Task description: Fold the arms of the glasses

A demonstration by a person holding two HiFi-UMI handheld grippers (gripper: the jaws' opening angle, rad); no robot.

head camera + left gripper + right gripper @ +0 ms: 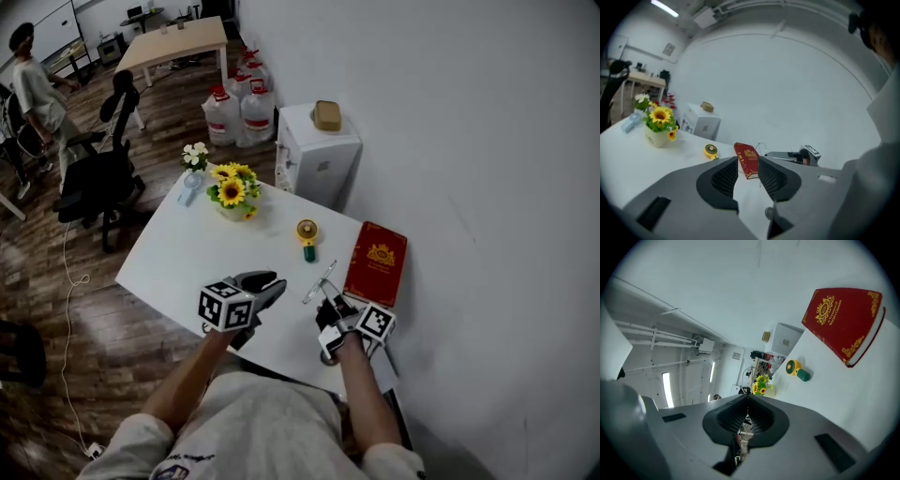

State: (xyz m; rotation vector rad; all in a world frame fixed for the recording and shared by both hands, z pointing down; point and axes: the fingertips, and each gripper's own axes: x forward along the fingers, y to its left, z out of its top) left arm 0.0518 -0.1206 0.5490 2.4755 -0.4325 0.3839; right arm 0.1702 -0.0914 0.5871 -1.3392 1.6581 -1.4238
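The right gripper (330,312) is pinched tight on the glasses (320,280), holding them over the white table (178,253) just beside the red book (377,262), probably to anchor the thin frame so that an arm can be swung; the left gripper (270,285) hovers apart from them, its jaws slightly parted around nothing, probably free to push an arm; whether either arm is folded is too small to tell.

table (169,258): we see plain white
book (377,262): red, gold crest + edging
flowers (232,190): yellow, dk centres
round gadget (307,234): yellow, green handle
glasses (320,281): silver-grey wire
left gripper (747,161), right gripper (748,399): dk grey; cubes w/ b/w squares
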